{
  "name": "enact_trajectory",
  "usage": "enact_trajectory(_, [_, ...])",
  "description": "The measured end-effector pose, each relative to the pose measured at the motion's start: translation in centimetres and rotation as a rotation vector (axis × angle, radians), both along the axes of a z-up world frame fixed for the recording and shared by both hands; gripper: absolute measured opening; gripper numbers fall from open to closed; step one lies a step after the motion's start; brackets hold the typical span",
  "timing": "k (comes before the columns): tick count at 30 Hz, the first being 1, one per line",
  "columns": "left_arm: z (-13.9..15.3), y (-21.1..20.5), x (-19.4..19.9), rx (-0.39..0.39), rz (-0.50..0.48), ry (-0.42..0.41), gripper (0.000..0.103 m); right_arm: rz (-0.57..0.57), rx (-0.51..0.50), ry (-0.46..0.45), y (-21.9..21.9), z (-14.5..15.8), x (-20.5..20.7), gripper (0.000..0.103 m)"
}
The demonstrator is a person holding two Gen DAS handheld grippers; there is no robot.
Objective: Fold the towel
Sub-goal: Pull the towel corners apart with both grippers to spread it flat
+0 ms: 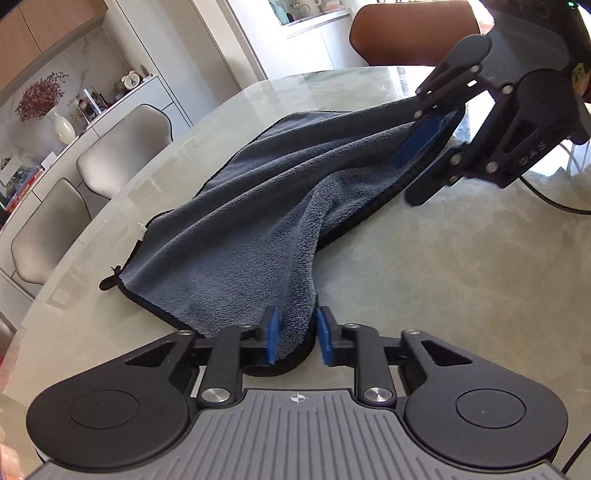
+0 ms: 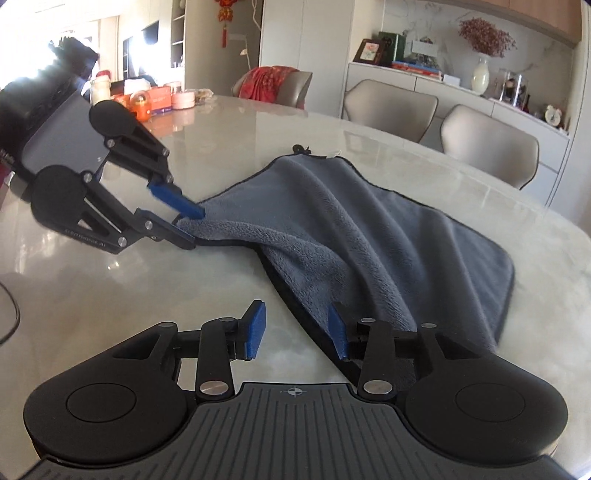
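A grey-blue towel [image 1: 258, 206] with a dark hem lies rumpled on the pale marble table [image 1: 461, 295]; it also shows in the right wrist view [image 2: 369, 229]. My left gripper [image 1: 295, 338] has its blue pads on either side of a near corner of the towel, which is lifted off the table; it shows at left in the right wrist view [image 2: 186, 225]. My right gripper [image 2: 297, 332] stands open at the towel's near hem, the cloth beside its right pad. In the left wrist view it [image 1: 424, 162] is at the far corner.
Beige chairs [image 2: 487, 144] stand around the table's far side, with a white sideboard [image 2: 461, 92] behind. Boxes and jars [image 2: 155, 99] sit at the table's far left end. A brown chair [image 1: 413, 33] is beyond the table. A black cable [image 1: 554, 199] lies by the right gripper.
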State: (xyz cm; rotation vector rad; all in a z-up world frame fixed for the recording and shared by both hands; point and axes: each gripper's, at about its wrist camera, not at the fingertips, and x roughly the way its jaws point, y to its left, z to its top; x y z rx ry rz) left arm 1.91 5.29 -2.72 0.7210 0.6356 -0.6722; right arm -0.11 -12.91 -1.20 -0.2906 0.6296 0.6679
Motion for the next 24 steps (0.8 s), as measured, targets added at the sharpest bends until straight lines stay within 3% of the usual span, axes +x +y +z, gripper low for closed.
enact_trajectory(4, [0.1,0.1,0.0,0.011,-0.007,0.015,0.013,-0.012,0.013,0.007,0.3,-0.9,1.0,0.039])
enact_trajectory(7, [0.2,0.5,-0.2,0.022,0.001,0.028,0.011,0.016,0.023,0.033,0.1,-0.7,0.9,0.013])
enact_trajectory(11, [0.8,1.9,-1.2,0.013,0.011,0.057,0.010,0.107,0.069,0.098,-0.5,0.2,-0.4,0.010])
enact_trajectory(14, [1.6,3.0,-2.3,0.002,0.017,0.068,0.010,0.163,0.086,0.125,-0.6,0.5,-1.7,0.002])
enact_trajectory(16, [2.1,3.6,-3.0,0.001,0.018,0.068,0.010,0.211,0.112,0.157,-0.9,0.8,-2.6,0.002])
enact_trajectory(20, [2.8,4.0,-3.8,0.025,0.018,0.068,0.010,0.213,0.057,0.124,-0.7,1.0,-3.0,0.003])
enact_trajectory(24, [2.8,3.9,-3.8,0.050,0.038,0.046,0.014,0.149,0.086,0.076,-1.3,1.7,-2.1,0.008])
